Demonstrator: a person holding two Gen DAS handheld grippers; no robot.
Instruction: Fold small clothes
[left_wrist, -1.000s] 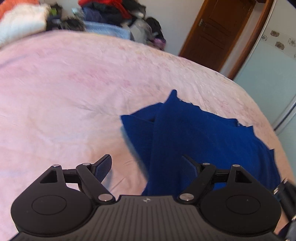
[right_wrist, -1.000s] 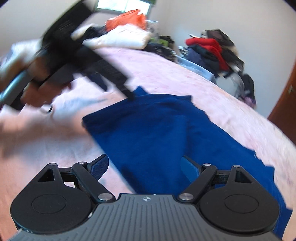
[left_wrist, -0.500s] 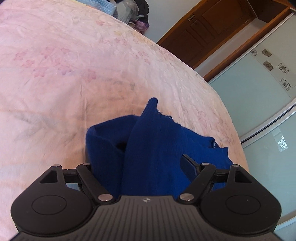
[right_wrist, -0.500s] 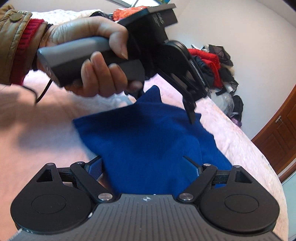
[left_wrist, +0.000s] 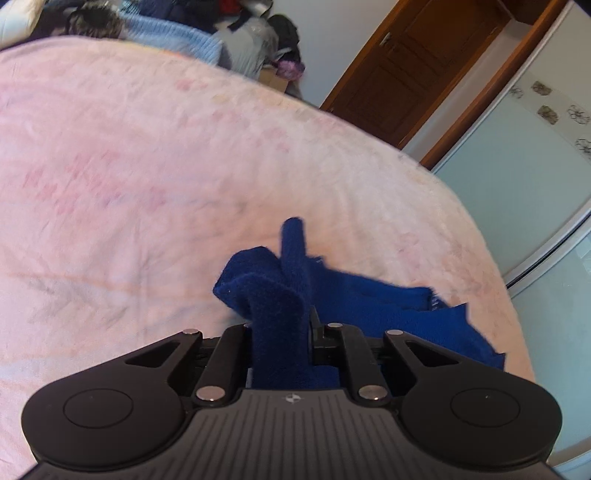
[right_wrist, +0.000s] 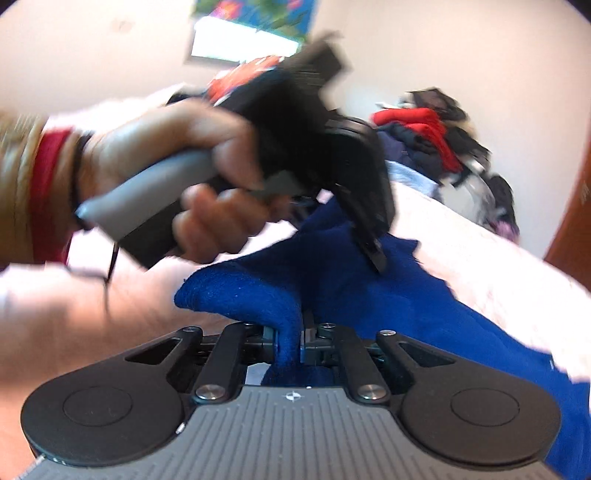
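change: soft dark-blue knitted cloth (left_wrist: 280, 332) now pinched by left hand-held gripper (left_wrist: 280, 328) (closing) and right hand-held gripper (right_wrist: 290, 339) | meaning: fold can be started

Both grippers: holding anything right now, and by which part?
Both pinch the dark blue knit garment: left gripper, jaws closing, on a bunched fold at its edge; right gripper shut on another bunched edge fold.
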